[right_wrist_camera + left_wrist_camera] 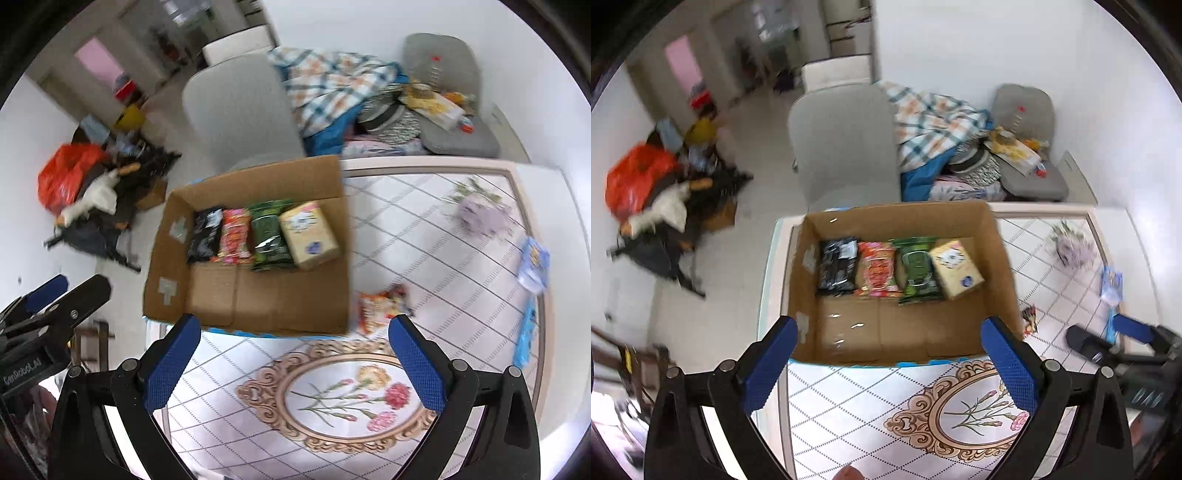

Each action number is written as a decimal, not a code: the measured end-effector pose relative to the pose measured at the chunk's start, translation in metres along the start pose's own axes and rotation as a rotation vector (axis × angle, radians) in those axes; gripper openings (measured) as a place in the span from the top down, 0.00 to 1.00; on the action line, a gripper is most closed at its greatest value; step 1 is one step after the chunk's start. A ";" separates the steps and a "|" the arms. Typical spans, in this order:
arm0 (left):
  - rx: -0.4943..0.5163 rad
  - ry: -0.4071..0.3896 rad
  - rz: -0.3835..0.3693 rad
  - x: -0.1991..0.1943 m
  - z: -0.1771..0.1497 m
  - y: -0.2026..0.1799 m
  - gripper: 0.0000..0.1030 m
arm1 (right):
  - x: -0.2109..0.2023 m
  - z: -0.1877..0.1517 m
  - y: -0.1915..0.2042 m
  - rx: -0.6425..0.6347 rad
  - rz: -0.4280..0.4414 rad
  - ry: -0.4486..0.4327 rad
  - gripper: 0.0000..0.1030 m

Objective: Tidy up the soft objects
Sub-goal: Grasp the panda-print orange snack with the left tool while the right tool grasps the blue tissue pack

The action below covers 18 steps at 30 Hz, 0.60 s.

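An open cardboard box point(1001, 258) point(343, 258) stands on the patterned table. A row of soft packs lies in it: a black pack point(836, 266) point(205, 234), an orange-red pack point(877, 269) point(234, 236), a green pack point(918, 271) point(269, 236) and a yellow tissue pack point(956, 267) point(308, 234). An orange snack pack point(382, 304) point(1030, 319) lies on the table right of the box. My left gripper point(890, 365) is open and empty, just before the box's near wall. My right gripper point(295, 363) is open and empty, near the box's front right corner.
A lilac soft item point(484, 216) point(1071, 247) and blue packs point(533, 264) point(1112, 284) lie at the table's right side. A grey chair point(846, 144) point(240, 110) stands behind the box. Clutter and an orange bag point(635, 181) point(66, 173) lie on the floor at left.
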<state>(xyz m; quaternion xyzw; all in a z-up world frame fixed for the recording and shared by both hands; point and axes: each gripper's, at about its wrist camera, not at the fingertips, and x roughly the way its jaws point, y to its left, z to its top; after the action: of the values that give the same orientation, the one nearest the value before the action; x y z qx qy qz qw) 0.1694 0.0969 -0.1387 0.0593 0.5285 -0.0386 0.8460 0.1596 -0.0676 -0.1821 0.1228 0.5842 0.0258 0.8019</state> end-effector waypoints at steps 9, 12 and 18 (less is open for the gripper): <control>0.489 0.130 0.012 0.076 -0.001 -0.178 0.01 | -0.011 -0.030 -0.175 0.272 -0.125 0.075 0.00; 0.665 0.178 0.053 0.114 -0.004 -0.229 0.01 | -0.007 -0.039 -0.230 0.339 -0.185 0.102 0.00; 0.888 0.317 0.103 0.181 -0.021 -0.285 0.01 | 0.018 -0.053 -0.313 0.432 -0.221 0.178 0.00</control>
<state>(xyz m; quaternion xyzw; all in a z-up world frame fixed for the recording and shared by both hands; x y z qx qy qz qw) 0.1942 -0.1826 -0.3278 0.4467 0.5799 -0.2093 0.6483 0.0830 -0.3588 -0.2855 0.2237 0.6542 -0.1766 0.7006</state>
